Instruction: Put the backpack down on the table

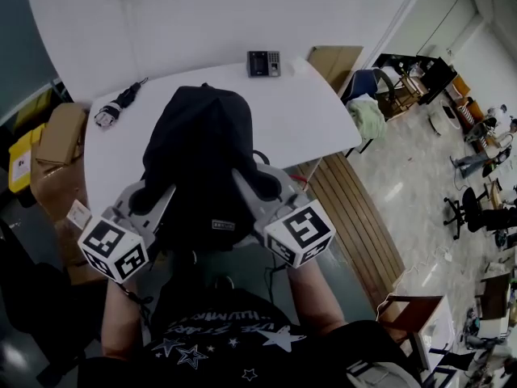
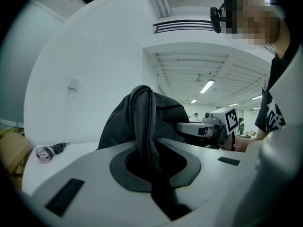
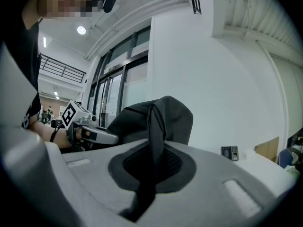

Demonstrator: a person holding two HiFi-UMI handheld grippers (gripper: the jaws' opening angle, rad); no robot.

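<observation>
Head view shows the black backpack (image 1: 202,160) over the near half of the white table (image 1: 323,111), hung between both tools. The left gripper (image 1: 153,204) pinches a strap (image 2: 144,126), and the right gripper (image 1: 257,191) pinches a second strap (image 3: 155,131). A folded umbrella (image 1: 113,110) lies at the table's far left.

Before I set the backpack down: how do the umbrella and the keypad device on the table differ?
The umbrella lies near the left edge of the table; the keypad device sits at its far edge. The umbrella is a long, soft bundle lying slantwise; the keypad device is a rigid box with keys. Both are small, dark and clear of the backpack.
</observation>
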